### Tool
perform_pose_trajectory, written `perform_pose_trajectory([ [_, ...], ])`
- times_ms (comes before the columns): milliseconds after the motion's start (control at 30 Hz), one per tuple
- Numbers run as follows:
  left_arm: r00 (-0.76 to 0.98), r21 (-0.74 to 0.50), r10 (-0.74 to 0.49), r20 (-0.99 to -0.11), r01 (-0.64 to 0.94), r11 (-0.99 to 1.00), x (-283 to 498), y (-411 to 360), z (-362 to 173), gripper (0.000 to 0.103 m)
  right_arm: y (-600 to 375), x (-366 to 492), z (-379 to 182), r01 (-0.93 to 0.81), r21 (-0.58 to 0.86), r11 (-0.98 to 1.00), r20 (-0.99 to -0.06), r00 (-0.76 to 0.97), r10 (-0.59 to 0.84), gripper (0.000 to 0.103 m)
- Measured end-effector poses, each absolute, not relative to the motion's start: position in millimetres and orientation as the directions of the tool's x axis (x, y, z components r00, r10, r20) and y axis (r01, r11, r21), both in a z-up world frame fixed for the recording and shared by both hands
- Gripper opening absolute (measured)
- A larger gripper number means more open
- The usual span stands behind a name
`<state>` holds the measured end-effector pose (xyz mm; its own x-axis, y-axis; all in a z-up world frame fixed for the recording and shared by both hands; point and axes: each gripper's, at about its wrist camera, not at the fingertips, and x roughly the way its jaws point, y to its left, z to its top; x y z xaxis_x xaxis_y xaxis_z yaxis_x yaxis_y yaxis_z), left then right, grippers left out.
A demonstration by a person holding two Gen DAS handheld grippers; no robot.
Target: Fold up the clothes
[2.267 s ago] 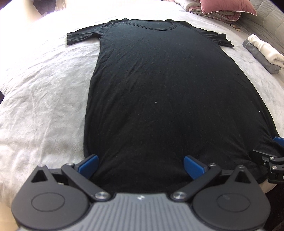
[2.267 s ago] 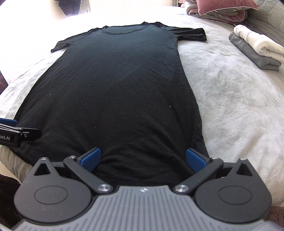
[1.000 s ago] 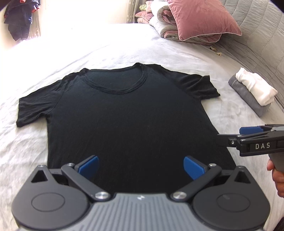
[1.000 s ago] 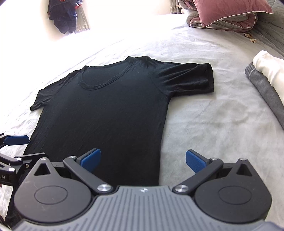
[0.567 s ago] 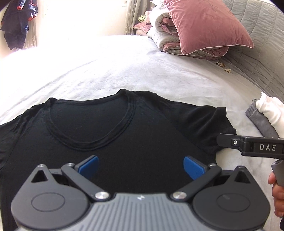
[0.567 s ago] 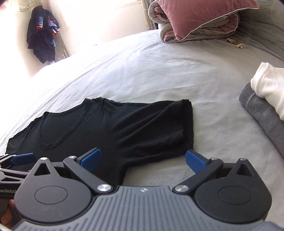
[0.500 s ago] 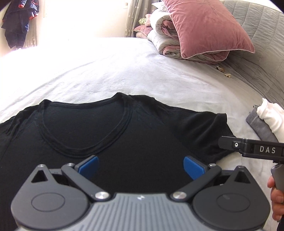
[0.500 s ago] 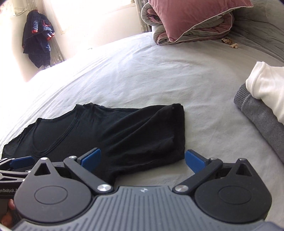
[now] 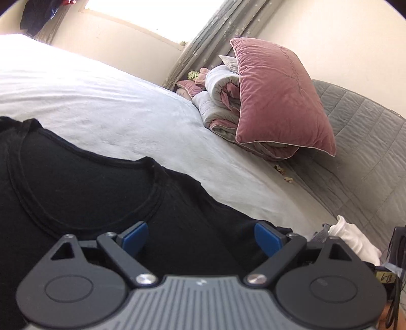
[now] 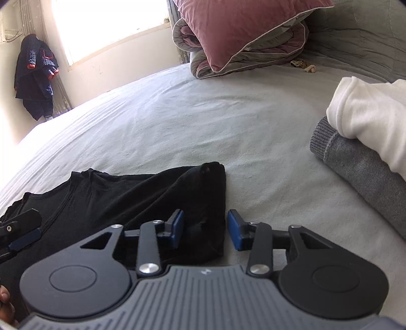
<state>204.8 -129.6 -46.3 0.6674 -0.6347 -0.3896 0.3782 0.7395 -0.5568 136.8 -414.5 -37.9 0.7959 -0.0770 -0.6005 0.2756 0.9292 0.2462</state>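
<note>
Now right claw (image 10: 205, 229) closing round black knit T-shirt (image 10: 127, 198) sleeve; left claw (image 9: 201, 237) wide, closing over shoulder.

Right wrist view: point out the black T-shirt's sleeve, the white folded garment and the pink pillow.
black T-shirt's sleeve (image 10: 203, 193), right wrist view, sleeve cloth.
white folded garment (image 10: 368, 114), right wrist view, top surface.
pink pillow (image 10: 241, 22), right wrist view, velvet face.

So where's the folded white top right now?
In the right wrist view, the white top sits at the far right of the bed, stacked on a folded grey garment.
</note>
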Motion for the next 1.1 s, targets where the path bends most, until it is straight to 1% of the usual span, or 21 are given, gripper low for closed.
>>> perform_pose_trajectory([
  [33,0.653,-0.583,-0.656,-0.378,0.383,0.717,206.6,-127.8,-48.9,0.092,-416.3,136.7,-38.1,0.272,0.267,0.925,-0.594,0.802,-0.065,0.015],
  [67,0.641,-0.606,-0.675,-0.365,0.387,0.695,208.1,-125.9,-51.2,0.092,-418.0,136.4,-38.2,0.266,0.289,0.920,-0.585,0.809,-0.050,0.010],
  [100,0.630,-0.632,-0.693,-0.350,0.387,0.671,209.6,-123.9,-53.1,0.092,-419.0,135.9,-37.9,0.255,0.315,0.914,-0.572,0.820,-0.032,0.008],
  [200,0.599,-0.707,-0.742,-0.301,0.381,0.595,214.1,-117.7,-58.1,0.093,-416.7,134.0,-34.2,0.220,0.365,0.905,-0.526,0.851,0.005,0.008],
  [300,0.570,-0.770,-0.783,-0.248,0.375,0.517,216.3,-112.0,-60.4,0.093,-407.8,130.5,-24.4,0.161,0.397,0.904,-0.449,0.893,0.038,0.008],
  [400,0.529,-0.835,-0.830,-0.178,0.365,0.411,220.4,-106.8,-64.9,0.094,-395.1,130.8,-16.6,0.059,0.463,0.884,-0.376,0.917,0.136,0.008],
  [467,0.510,-0.863,-0.848,-0.142,0.356,0.359,222.2,-105.9,-67.7,0.094,-383.1,134.8,-16.7,-0.010,0.498,0.867,-0.356,0.910,0.215,0.008],
  [567,0.495,-0.883,-0.862,-0.112,0.348,0.315,223.3,-105.5,-70.5,0.095,-359.3,144.6,-22.8,-0.085,0.493,0.866,-0.378,0.875,0.301,0.008],
  [700,0.496,-0.873,-0.859,-0.127,0.356,0.335,221.5,-109.7,-69.3,0.095,-326.7,156.5,-33.2,-0.170,0.449,0.878,-0.430,0.819,0.378,0.008],
  [767,0.499,-0.861,-0.855,-0.140,0.365,0.354,220.1,-112.1,-67.8,0.095,-318.5,158.2,-36.3,-0.202,0.431,0.879,-0.453,0.794,0.405,0.011],
  [833,0.510,-0.840,-0.843,-0.170,0.373,0.395,218.6,-114.1,-65.3,0.095,-315.3,158.6,-36.3,-0.227,0.428,0.875,-0.463,0.777,0.427,0.018],
  [867,0.517,-0.828,-0.836,-0.185,0.377,0.416,217.8,-115.2,-64.1,0.095,-315.2,157.1,-35.9,-0.239,0.432,0.870,-0.466,0.767,0.442,0.019],
  [900,0.523,-0.815,-0.828,-0.200,0.381,0.437,217.0,-116.2,-62.8,0.095,-316.5,156.2,-35.0,-0.254,0.441,0.861,-0.471,0.751,0.462,0.024],
  [933,0.533,-0.796,-0.816,-0.222,0.384,0.467,216.2,-116.2,-60.3,0.094,-318.8,156.3,-33.5,-0.269,0.452,0.850,-0.474,0.735,0.485,0.044],
  [1000,0.566,-0.736,-0.774,-0.284,0.389,0.554,214.3,-114.0,-52.8,0.094,-322.7,152.2,-31.5,-0.314,0.475,0.822,-0.472,0.697,0.539,0.068],
  [1100,0.614,-0.607,-0.697,-0.371,0.408,0.682,210.6,-114.4,-40.3,0.093,-329.1,142.9,-23.7,-0.377,0.461,0.803,-0.475,0.660,0.582,0.069],
])
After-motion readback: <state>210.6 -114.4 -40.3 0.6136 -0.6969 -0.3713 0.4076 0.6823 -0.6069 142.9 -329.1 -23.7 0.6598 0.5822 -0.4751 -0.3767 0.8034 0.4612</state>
